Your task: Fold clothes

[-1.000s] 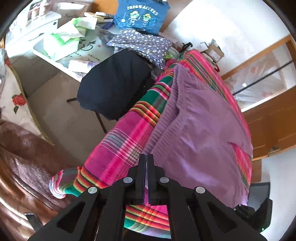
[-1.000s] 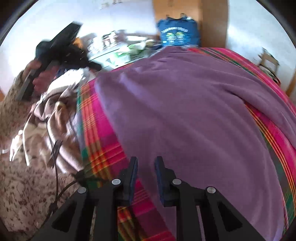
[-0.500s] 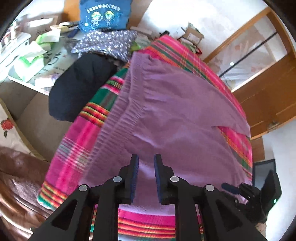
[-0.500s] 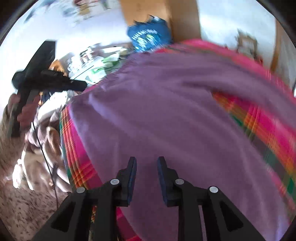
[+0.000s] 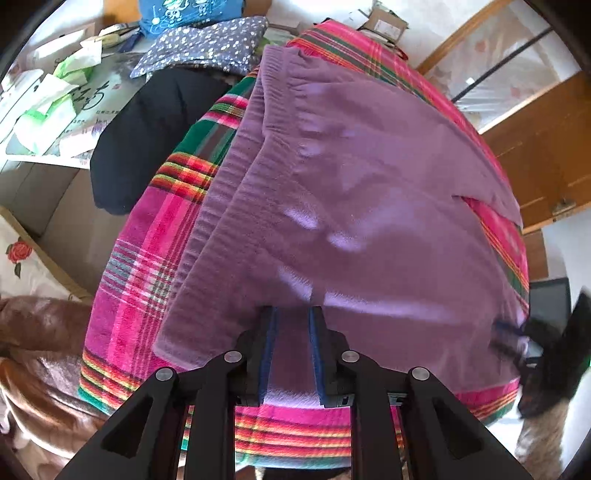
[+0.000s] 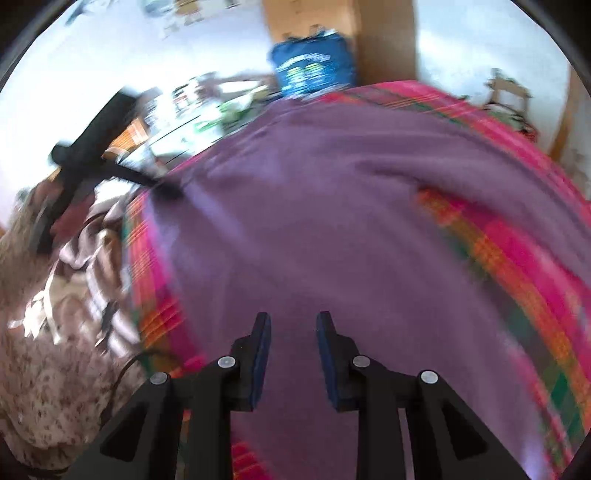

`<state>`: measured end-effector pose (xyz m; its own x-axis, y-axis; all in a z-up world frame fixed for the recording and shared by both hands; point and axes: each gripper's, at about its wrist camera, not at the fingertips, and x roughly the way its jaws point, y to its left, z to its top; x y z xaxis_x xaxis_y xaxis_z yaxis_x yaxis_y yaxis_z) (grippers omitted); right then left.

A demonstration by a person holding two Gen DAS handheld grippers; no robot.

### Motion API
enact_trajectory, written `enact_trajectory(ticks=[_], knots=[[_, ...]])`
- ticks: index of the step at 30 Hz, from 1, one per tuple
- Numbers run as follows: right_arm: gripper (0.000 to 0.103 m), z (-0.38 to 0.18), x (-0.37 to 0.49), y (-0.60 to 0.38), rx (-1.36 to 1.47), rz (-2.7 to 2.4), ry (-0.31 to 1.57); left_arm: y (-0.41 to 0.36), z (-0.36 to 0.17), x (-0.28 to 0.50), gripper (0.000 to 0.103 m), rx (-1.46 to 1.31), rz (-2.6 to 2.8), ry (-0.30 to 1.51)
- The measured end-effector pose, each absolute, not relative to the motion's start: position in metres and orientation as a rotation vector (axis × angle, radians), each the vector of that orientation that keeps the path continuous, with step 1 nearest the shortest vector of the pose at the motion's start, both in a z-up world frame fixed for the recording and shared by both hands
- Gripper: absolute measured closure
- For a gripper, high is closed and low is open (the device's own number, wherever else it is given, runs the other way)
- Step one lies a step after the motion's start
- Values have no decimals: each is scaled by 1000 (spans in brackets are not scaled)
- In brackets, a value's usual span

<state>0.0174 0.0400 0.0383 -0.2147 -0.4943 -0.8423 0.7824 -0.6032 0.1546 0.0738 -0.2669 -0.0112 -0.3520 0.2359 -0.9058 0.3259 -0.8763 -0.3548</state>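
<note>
A purple sweater lies spread flat on a pink plaid blanket. My left gripper stands open just above the sweater's near hem, with fabric showing in the gap but not pinched. The right gripper is a dark blur at the sweater's near right corner. In the right wrist view, which is blurred, the right gripper hangs over the sweater with its jaws opening and nothing pressed between them. The left gripper points down at the sweater's far left corner. One sleeve crosses the blanket.
A black garment hangs beside the bed, with a dotted navy cloth and a blue bag beyond it. A table with papers is at the left, wooden cabinets at the right. Rumpled beige bedding lies off the blanket's edge.
My left gripper went from shut to open and moved from the blanket's edge onto the sweater's hem. The right gripper's gap widened a little, and it shifted further over the sweater.
</note>
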Motion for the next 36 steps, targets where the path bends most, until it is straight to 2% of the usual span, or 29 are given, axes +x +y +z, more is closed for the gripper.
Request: enact_trajectory(ticks=[5, 10, 17, 23, 36], knots=[[76, 67, -37, 65, 1150, -2019, 281, -273, 1, 71, 84, 1709, -2434, 764], [76, 79, -70, 63, 1122, -2093, 333, -290, 25, 58, 84, 1564, -2458, 828], [76, 56, -125, 48, 1154, -2137, 374, -287, 31, 12, 82, 1589, -2440, 760], [76, 45, -152, 36, 1169, -2085, 347, -300, 27, -20, 82, 1596, -2387, 770], [73, 12, -175, -3, 1172, -2055, 529, -296, -3, -77, 82, 1672, -2326, 756]])
